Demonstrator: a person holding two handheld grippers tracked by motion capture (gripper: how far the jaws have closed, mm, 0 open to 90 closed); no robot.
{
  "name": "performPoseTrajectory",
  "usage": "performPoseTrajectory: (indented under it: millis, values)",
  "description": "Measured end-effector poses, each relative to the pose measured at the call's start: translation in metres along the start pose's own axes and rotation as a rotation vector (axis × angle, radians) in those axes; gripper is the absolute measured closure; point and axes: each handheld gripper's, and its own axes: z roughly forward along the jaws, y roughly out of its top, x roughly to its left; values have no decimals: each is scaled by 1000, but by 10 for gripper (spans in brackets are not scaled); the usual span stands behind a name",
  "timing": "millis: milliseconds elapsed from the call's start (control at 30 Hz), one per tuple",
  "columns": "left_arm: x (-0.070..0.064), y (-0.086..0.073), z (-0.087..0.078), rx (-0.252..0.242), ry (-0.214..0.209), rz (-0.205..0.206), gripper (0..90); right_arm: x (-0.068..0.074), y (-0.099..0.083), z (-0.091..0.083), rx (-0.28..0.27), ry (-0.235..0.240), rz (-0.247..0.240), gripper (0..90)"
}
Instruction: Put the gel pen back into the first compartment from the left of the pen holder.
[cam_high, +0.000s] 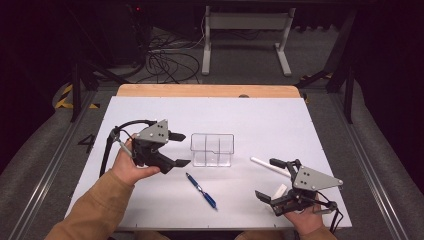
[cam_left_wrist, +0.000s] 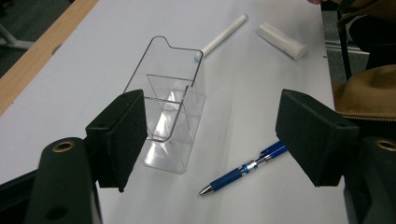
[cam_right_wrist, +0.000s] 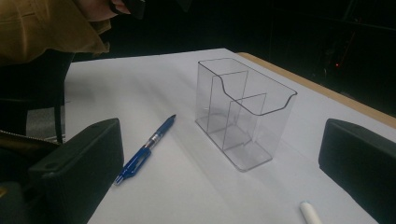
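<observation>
The left gripper (cam_high: 184, 149) hovers over the left part of the white table (cam_high: 280, 120), its jaws spread wide with nothing between them. In the left gripper view its two black pads frame the scene ahead: a clear plastic organizer (cam_left_wrist: 168, 107), upright and divided into compartments, stands just beyond the left pad, and a blue pen (cam_left_wrist: 245, 168) lies flat on the table between the pads, a little nearer the right one.

From the high view, the blue pen (cam_high: 202, 190) rests below and to the right of the left gripper, its long axis running diagonally, one end toward the organizer (cam_high: 212, 149), the other toward the person's side. The right gripper (cam_high: 270, 179), also wide open and holding nothing, sits near the table's right front corner, close to a white stick (cam_high: 269, 166) and a small white cylinder (cam_high: 280, 190).

The left gripper looks the nearer one to the pen; it would likely need to drop and turn across the pen's axis.
</observation>
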Motion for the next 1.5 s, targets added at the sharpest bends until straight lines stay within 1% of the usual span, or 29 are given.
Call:
performPoseTrajectory:
  millis: [67, 133, 200, 267, 300, 400, 467, 533, 567, 600, 667, 733, 800, 833, 900, 967, 1033, 1133, 1200, 1267, 1367, 1433, 1500]
  values:
    - [-4, -3, -3, -20, 9, -11, 222, 0, 1, 1, 8, 0, 3, 0]
    - [-6, -6, -5, -20, 5, -28, 220, 0, 2, 2, 4, 2, 5, 0]
    - [-9, -8, -6, -22, 27, -34, 184, 0, 3, 3, -3, 2, 5, 0]
    - [-11, -10, -7, -24, 36, -38, 178, 0, 4, 3, -4, 3, 4, 0]
    - [-11, -11, -8, -31, 34, -41, 181, 0, 5, 4, -2, 6, 6, 0]
    - [-14, -14, -11, -55, 56, -50, 162, 0, 6, 5, 2, 7, 6, 4]
    - [-17, -17, -12, -68, 66, -57, 160, 0, 6, 6, 14, 14, 19, 6]
    - [-21, -21, -14, -83, 66, -72, 158, 0, 7, 7, 20, -13, 27, 16]
    - [-23, -24, -15, -90, 68, -77, 156, 0, 8, 8, 28, -28, 28, 13]
    - [-26, -27, -15, -103, 74, -91, 153, 1, 9, 9, 34, -35, 26, 13]
    - [-31, -35, -18, -129, 80, -116, 154, 1, 10, 10, 33, -31, 27, 6]
    - [-35, -42, -21, -151, 99, -127, 159, 1, 11, 10, 22, -22, 42, 0]
    - [-39, -49, -23, -161, 123, -141, 159, 0, 12, 11, 8, -21, 56, 0]
    - [-41, -53, -24, -165, 135, -143, 160, 0, 12, 12, 5, -30, 70, 0]
    - [-45, -60, -25, -169, 157, -158, 164, -1, 13, 14, 8, -39, 84, 0]
    - [-47, -68, -26, -169, 193, -170, 165, -1, 13, 17, 18, -47, 88, 0]
    - [-48, -75, -25, -176, 200, -189, 169, 0, 14, 19, 16, -39, 97, 0]
    - [-48, -84, -23, -183, 213, -209, 174, 1, 15, 22, 22, -41, 88, 0]
    - [-49, -88, -23, -187, 221, -211, 174, 2, 15, 24, 34, -32, 89, 3]
    - [-51, -90, -23, -192, 230, -204, 174, 1, 15, 23, 37, -19, 91, 40]
    - [-53, -93, -21, -167, 243, -192, 173, 2, 15, 23, 63, -44, 73, 109]
    - [-55, -94, -20, -151, 260, -179, 171, 2, 16, 22, 61, -43, 69, 121]
    - [-55, -96, -20, -150, 262, -181, 171, 2, 16, 21, 60, -37, 67, 131]
